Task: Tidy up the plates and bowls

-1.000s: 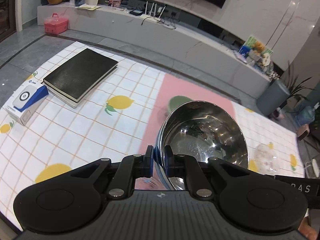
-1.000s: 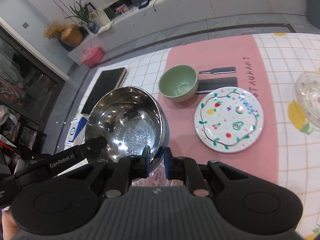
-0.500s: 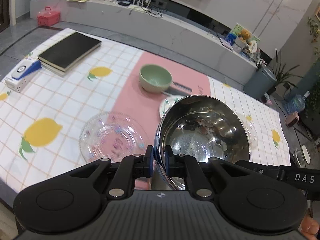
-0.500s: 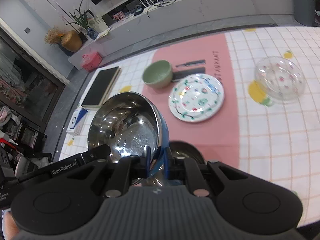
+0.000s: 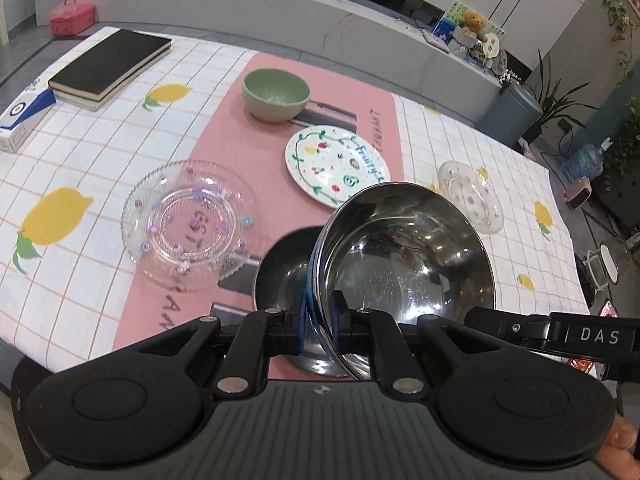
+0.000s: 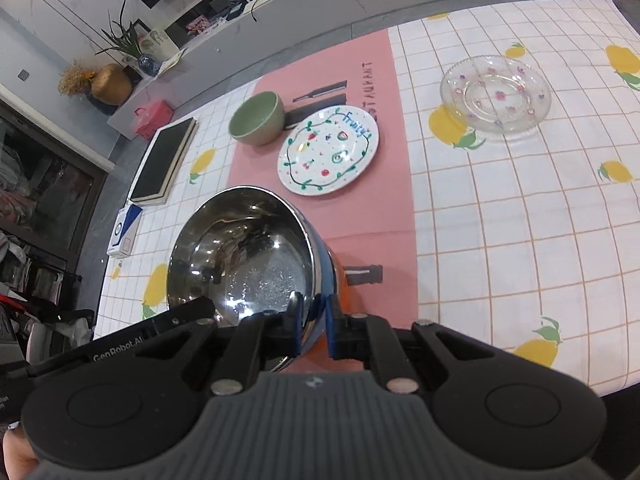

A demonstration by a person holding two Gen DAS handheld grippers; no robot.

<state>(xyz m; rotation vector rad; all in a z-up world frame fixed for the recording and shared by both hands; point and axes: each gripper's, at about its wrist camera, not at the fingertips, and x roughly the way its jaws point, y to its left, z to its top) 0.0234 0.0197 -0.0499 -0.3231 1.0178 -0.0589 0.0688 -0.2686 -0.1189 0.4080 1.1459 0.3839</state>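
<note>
The steel bowl (image 5: 404,256) is carried tilted, pinched at two spots on its thin rim, and hangs above a second steel bowl (image 5: 280,276) that sits on the pink mat (image 5: 224,148) near the table's front edge. That makes a slippery hold: polished metal between small pads could pivot or slide out if either hand twists or one side loosens before the other. If it comes down off-centre, its rim may strike the lower bowl's rim and knock it toward the table edge instead of nesting. The glass plate (image 5: 188,220) lies just left of the lower bowl, and the painted plate (image 5: 336,164) just behind it; a swinging bowl could clip either.

The left gripper (image 5: 318,322) has its jaws narrowed to a slit, clamped on the carried bowl's rim with one pad inside and one outside. The right gripper (image 6: 312,322) does the same on the opposite side of the rim.
</note>
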